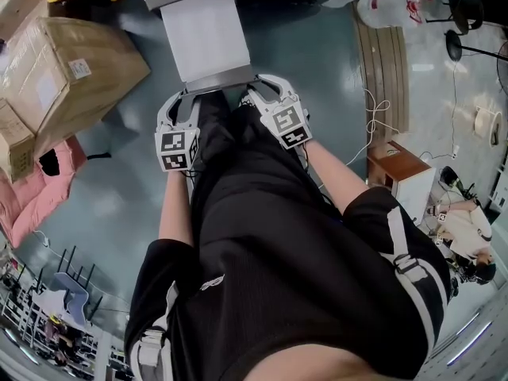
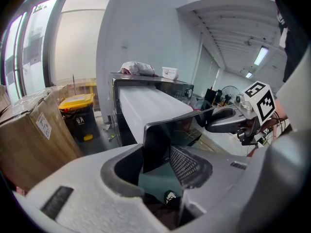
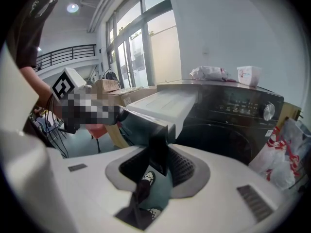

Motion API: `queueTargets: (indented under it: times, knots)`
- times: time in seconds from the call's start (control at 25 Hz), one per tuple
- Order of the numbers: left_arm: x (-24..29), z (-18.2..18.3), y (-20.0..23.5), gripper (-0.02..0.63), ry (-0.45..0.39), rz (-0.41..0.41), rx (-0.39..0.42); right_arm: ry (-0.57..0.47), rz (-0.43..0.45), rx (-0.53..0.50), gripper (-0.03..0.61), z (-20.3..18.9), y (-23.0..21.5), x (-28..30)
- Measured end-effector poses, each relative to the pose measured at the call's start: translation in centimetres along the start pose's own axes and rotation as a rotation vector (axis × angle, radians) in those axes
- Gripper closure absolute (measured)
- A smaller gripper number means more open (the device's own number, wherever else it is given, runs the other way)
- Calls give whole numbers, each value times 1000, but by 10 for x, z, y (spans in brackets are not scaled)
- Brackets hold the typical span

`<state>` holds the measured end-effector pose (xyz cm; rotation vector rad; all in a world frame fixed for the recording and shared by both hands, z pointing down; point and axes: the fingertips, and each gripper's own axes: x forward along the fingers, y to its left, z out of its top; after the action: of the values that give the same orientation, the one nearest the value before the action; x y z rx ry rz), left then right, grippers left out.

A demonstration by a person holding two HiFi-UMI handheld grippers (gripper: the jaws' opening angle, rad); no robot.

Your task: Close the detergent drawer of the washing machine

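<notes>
The white detergent drawer (image 1: 205, 34) stands pulled far out of the dark washing machine (image 3: 233, 115), ending in a glossy dark front panel (image 1: 218, 82). My left gripper (image 1: 184, 105) is at the panel's left corner. In the left gripper view that end of the panel (image 2: 158, 140) shows between the spread jaws, with a gap beside the left pad. My right gripper (image 1: 266, 94) is at the right corner. The panel's end (image 3: 158, 152) stands upright between its pads (image 3: 182, 166), and I see no squeeze on it. The other gripper (image 2: 228, 123) appears across the panel.
Cardboard boxes (image 1: 71, 70) and a pink cloth (image 1: 40, 189) lie to the left, with a yellow bin (image 2: 77, 103) beyond. A rolled mat (image 1: 385, 62) and a small wooden cabinet (image 1: 397, 165) sit to the right. A plastic bag (image 3: 286, 154) leans by the washer. Packets (image 3: 209, 73) rest on its top.
</notes>
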<state>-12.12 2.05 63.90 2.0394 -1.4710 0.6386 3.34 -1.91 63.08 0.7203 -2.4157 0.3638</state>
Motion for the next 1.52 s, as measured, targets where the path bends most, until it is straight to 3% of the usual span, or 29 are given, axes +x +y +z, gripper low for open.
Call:
queueTargets:
  times: [1.52]
  knots:
    - [16,25,13,442,7,-6,12,-3,-40,7,453,22,-22,14]
